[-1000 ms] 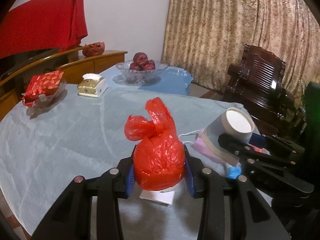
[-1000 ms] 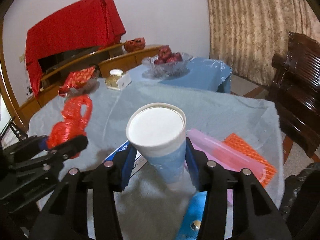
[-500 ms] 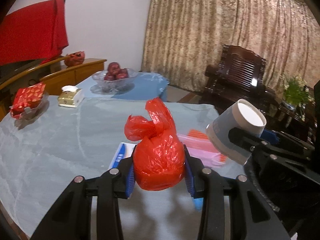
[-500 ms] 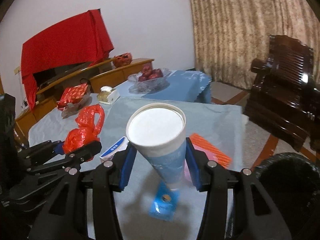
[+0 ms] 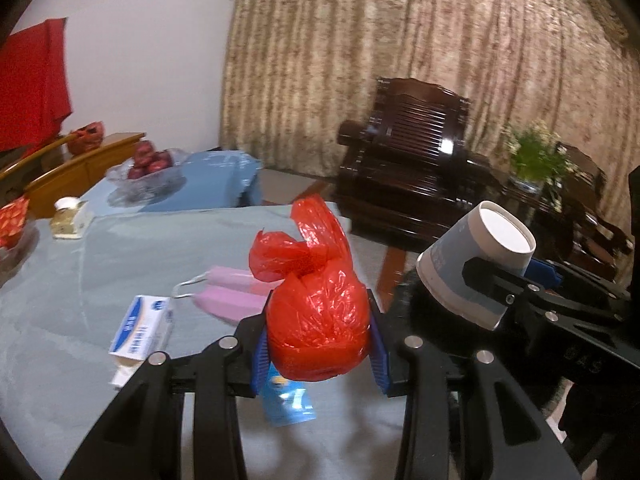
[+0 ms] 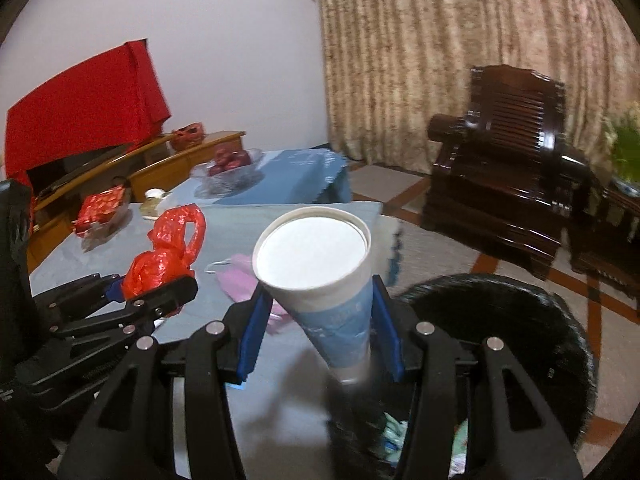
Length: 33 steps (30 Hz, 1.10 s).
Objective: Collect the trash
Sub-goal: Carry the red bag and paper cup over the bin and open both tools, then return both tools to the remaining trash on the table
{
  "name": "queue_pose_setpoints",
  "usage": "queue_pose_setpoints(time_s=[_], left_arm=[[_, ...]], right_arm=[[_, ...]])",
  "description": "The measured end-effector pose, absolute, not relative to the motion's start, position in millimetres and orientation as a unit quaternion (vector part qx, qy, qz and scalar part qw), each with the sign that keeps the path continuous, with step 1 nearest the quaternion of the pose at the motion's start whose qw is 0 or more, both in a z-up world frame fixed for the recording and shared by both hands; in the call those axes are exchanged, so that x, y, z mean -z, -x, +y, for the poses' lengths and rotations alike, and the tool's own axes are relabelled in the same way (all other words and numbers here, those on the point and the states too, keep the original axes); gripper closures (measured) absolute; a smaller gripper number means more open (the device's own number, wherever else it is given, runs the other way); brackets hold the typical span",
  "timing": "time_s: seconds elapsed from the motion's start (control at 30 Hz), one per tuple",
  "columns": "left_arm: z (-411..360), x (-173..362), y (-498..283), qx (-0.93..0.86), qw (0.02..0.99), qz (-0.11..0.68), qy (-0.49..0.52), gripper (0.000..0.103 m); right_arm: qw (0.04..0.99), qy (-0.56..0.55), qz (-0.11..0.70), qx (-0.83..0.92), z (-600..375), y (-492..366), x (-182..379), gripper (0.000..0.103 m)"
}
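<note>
Both claws have swung off the tabletop (image 5: pixel 80 280) toward the black-lined bin (image 6: pixel 560 320) — left claw (image 5: pixel 318 330) clamped on the knotted red plastic bag (image 5: pixel 316 312), right claw (image 6: pixel 320 328) on the white-and-blue paper cup (image 6: pixel 320 264) — drop looks next.

a grey-clothed table (image 5: pixel 100 280) carries a pink mask (image 5: pixel 236 292), white-blue box (image 5: pixel 140 326) at nine o'clock of it, and blue packet (image 5: pixel 288 400) at six.

I can't read any print: the white-and-blue box (image 5: pixel 141 330) and paper cup (image 6: pixel 320 276) carry only blurred markings.

the blue packet (image 5: pixel 289 398) lies half hidden under the red bag (image 5: pixel 316 316)
</note>
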<state>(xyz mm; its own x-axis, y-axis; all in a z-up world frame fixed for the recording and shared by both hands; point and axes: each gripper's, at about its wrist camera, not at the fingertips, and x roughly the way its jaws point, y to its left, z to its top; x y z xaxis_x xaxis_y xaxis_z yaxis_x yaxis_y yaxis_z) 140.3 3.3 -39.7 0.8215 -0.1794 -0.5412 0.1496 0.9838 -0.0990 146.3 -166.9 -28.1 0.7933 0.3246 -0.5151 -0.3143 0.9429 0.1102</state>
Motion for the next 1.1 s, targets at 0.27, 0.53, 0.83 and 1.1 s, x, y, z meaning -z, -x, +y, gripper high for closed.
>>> queue_pose_setpoints(time_s=[0.27,0.53,0.83,1.1], left_arm=[[-51.1,43.1,-146.6,0.141,0.948,0.287,0.009,0.063],[-108.1,55.6,-154.3,0.186,0.938,0.293,-0.010,0.063],[-156.6,85.1,-174.3,0.230,0.917,0.324,-0.030,0.054],[-174.2,96.7,-180.4,0.240,0.910,0.336,-0.040,0.021]], right_arm=[[0.954,-0.018,0.275,-0.115,-223.1,-129.0,34.7,0.054],[0.956,-0.025,0.285,-0.068,-277.4,-121.3,52.4,0.056],[0.948,-0.053,0.314,-0.008,-322.2,-123.0,84.5,0.031],[0.948,-0.050,0.312,0.043,-344.8,-111.7,93.0,0.012]])
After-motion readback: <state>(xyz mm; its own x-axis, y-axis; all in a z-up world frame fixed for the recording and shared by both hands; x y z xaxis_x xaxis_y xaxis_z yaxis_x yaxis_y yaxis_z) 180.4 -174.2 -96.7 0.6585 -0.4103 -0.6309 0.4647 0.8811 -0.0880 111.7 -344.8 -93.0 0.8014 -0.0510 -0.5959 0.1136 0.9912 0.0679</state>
